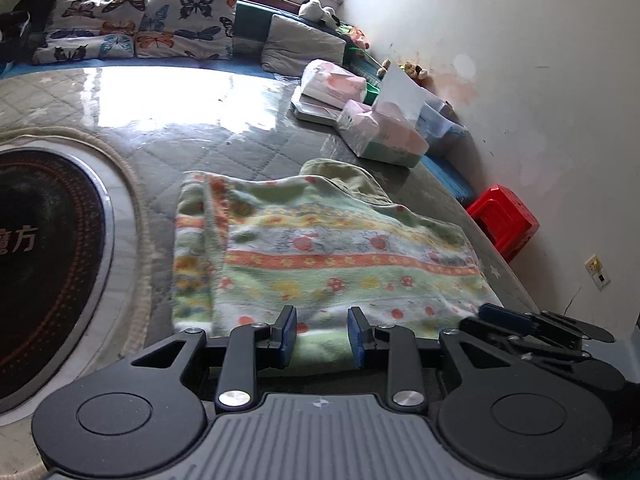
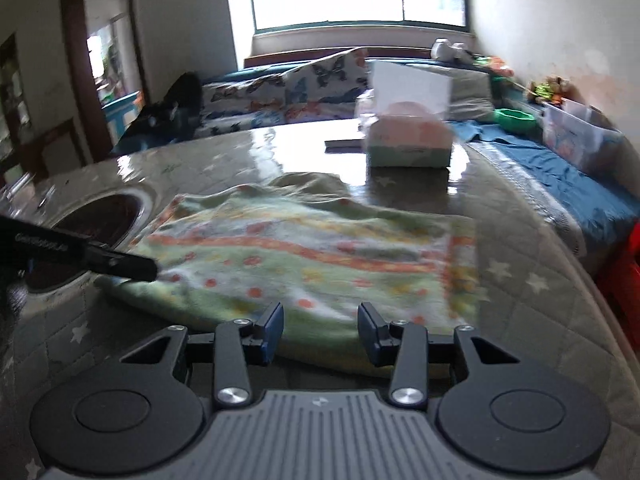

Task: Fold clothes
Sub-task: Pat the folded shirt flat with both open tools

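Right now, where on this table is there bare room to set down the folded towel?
The widest bare patch is the shiny stretch of table between the towel and the butterfly cushions. A narrower strip runs between the towel and the round cooktop. The wall side is crowded: tissue packs and storage boxes.

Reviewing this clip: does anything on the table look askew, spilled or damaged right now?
Nothing spilled or visibly damaged. The patterned towel lies only partly tidy: its far corner is rumpled and humped up, and its left edge is turned over. Both the left gripper and right gripper are open at its near edge, holding nothing.
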`<state>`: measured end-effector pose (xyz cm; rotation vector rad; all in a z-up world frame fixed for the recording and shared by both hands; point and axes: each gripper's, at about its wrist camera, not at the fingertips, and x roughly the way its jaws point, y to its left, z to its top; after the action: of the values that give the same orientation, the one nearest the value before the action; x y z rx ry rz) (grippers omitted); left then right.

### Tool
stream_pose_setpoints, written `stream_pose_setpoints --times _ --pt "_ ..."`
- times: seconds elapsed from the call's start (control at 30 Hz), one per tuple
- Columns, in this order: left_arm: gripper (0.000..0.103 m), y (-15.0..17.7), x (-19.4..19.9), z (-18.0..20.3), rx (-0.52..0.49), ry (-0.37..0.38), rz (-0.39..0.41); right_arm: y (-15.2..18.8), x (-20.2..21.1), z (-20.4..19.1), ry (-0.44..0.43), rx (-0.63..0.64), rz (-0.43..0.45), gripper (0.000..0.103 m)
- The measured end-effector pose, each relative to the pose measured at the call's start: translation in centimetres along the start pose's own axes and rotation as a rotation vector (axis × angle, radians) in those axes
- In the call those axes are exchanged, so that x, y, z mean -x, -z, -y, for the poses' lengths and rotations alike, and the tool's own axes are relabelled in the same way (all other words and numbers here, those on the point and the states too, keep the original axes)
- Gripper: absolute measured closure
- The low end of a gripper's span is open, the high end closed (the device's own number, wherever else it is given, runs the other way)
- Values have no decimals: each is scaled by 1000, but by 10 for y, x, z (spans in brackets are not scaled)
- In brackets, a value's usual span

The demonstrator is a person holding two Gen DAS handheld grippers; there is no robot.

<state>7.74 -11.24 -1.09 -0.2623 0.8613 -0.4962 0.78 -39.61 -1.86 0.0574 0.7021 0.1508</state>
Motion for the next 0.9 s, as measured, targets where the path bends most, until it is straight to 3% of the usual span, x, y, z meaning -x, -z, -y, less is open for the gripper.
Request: stream_pose_setpoints --times 0.27,0.57,0.8,0.9 --pt "72 0 7 -6 15 -14 11 0 10 22 11 -69 15 60" --pt "72 1 10 -11 36 -19 16 -6 -17 30 1 -113 2 54" --pt "58 3 17 -7 20 -32 18 -6 -2 17 3 -93 34 25" --pt "50 7 21 -3 0 -36 17 -4 3 13 11 -94 39 18"
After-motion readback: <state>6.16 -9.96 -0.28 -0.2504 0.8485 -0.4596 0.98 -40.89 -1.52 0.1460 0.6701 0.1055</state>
